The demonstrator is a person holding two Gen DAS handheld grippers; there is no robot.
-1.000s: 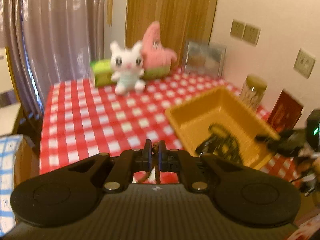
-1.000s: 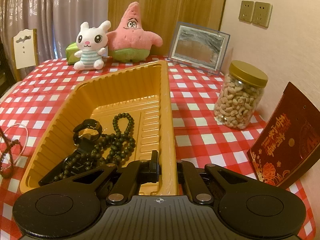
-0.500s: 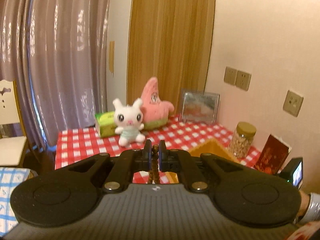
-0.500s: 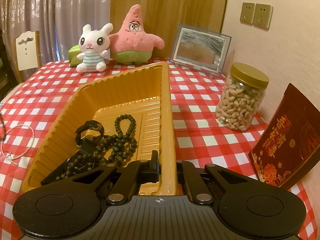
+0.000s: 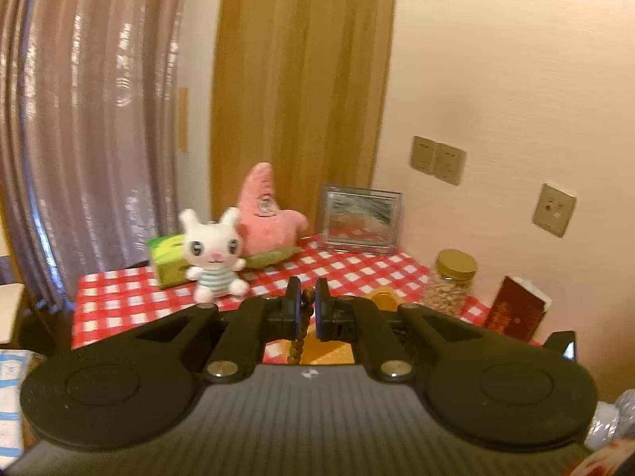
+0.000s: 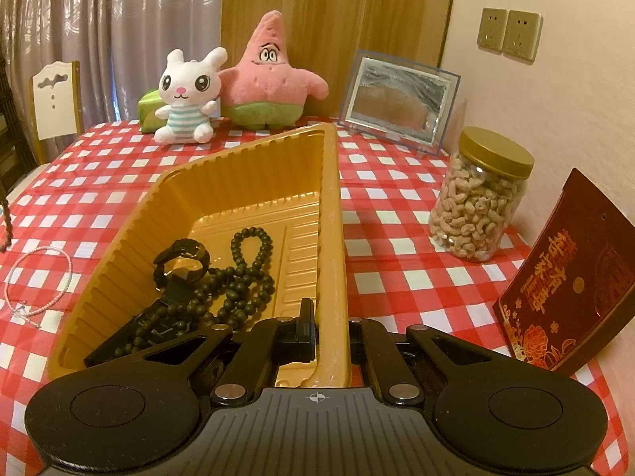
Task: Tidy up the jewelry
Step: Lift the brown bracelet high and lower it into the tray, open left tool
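A string of brown wooden beads (image 5: 300, 323) hangs pinched between the pads of the left hand-held gripper (image 5: 306, 304), held up above the surface (image 6: 397, 206) with its tail dangling below the jaws. The right hand-held gripper (image 6: 325, 331) is clamped tight on the near rim of the yellow ribbed tray (image 6: 254, 182), one finger inside the wall and one outside. In the tray's near-left part lie a dark bead necklace (image 6: 242, 277) in loose loops and a black wristwatch (image 6: 180, 267), the two touching and partly tangled. Left of the tray, on the red-and-white checked cloth, a thin pink-and-white bracelet (image 6: 39, 281) lies apart from it.

To the right a dark red booklet (image 6: 563, 293) leans up, with gold Chinese characters and a flower print; I cannot make the characters out surely. Just behind it stands a clear jar of cashews (image 6: 480, 206) with a gold lid. At the far edge sit a white bunny plush (image 6: 186, 95), a pink starfish plush (image 6: 270, 75), a green box (image 6: 149, 113) and a clear-framed picture (image 6: 401, 99). Behind hang a lilac curtain (image 6: 119, 20) and wall sockets (image 6: 510, 33).
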